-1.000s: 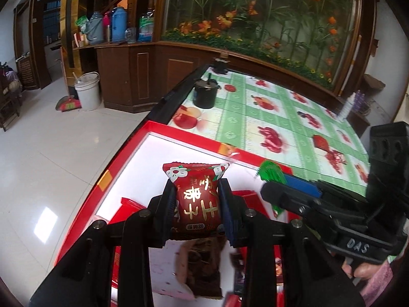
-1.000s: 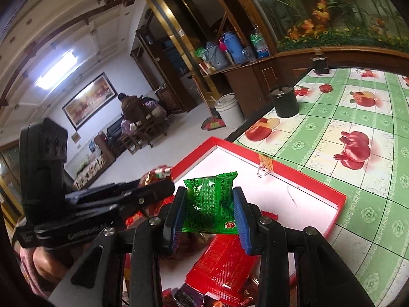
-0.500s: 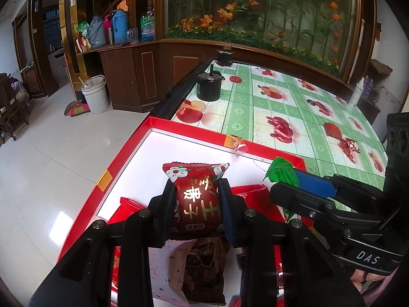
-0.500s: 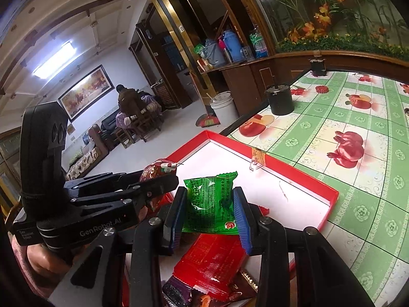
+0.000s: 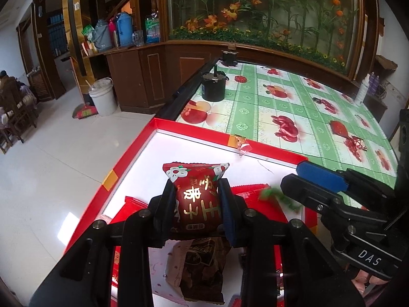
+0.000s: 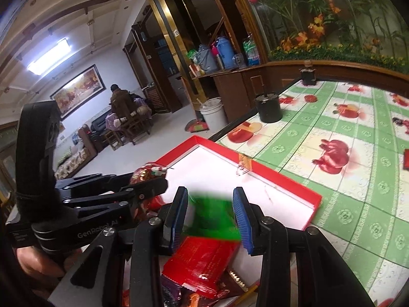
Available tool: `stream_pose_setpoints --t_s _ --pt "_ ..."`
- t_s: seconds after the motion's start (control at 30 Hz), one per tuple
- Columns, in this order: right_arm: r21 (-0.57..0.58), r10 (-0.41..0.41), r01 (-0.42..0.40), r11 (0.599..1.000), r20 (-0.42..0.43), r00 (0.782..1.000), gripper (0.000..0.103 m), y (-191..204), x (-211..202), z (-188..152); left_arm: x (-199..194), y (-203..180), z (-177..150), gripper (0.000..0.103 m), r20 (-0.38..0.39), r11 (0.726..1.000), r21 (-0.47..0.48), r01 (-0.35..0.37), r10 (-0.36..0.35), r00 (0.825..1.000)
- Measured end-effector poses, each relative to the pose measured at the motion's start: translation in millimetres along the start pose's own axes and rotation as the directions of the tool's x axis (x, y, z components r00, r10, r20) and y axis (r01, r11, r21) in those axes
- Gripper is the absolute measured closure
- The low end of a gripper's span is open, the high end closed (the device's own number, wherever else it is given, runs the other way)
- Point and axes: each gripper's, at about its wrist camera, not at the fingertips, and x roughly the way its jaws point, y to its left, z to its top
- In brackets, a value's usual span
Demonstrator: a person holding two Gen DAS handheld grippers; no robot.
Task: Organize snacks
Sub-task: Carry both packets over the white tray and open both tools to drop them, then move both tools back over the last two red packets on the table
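left gripper (image 5: 196,206) fingers clamp red snack packet (image 5: 198,199) above red tray (image 5: 194,130) | right gripper (image 6: 211,215) fingers opening, green packet (image 6: 213,217) blurred between them, dropping | several packets piled in tray; sorting partly done

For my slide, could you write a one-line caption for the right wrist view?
Right gripper opening, blurred green snack packet between its jaws, above the red tray.

The left tongs (image 5: 196,206) clamp a red snack packet (image 5: 198,199) over the red tray (image 5: 194,130) at the counter's (image 5: 301,107) near edge. A blurred green packet (image 5: 278,197) lies beside the right tongs (image 5: 314,186).
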Motion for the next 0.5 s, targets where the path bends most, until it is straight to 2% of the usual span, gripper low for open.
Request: stream_pose_setpoints --t_s 0.2,0.27,0.33,0.37,0.5 --pt "-0.028 -0.029 0.029 0.999 -0.006 1.000 0.064 1.7 2.2 -1.2 0.2 -3.6 -1.0 0.070 -0.006 1.000 0.002 -0.013 0.013 1.000" --pt "-0.024 -0.037 0.036 0.999 -0.017 0.999 0.062 0.5 2.6 -0.3 0.6 -2.6 -1.3 0.057 -0.012 1.000 -0.006 -0.020 0.020 1.000" --pt "-0.010 -0.041 0.040 0.999 -0.027 0.999 0.051 -2.3 1.7 0.7 -1.4 -2.2 -1.2 0.039 -0.004 1.000 -0.012 -0.022 0.022 1.000" --pt "-0.002 -0.047 0.047 0.999 -0.024 0.999 0.045 -3.9 0.5 0.9 -3.4 -2.3 -1.4 0.037 0.003 1.000 -0.014 -0.026 0.026 1.000" --pt "0.026 -0.074 0.074 0.997 0.000 0.997 0.042 -12.8 -7.5 4.2 -8.1 -4.4 -0.5 0.035 0.013 1.000 -0.007 -0.026 0.026 1.000"
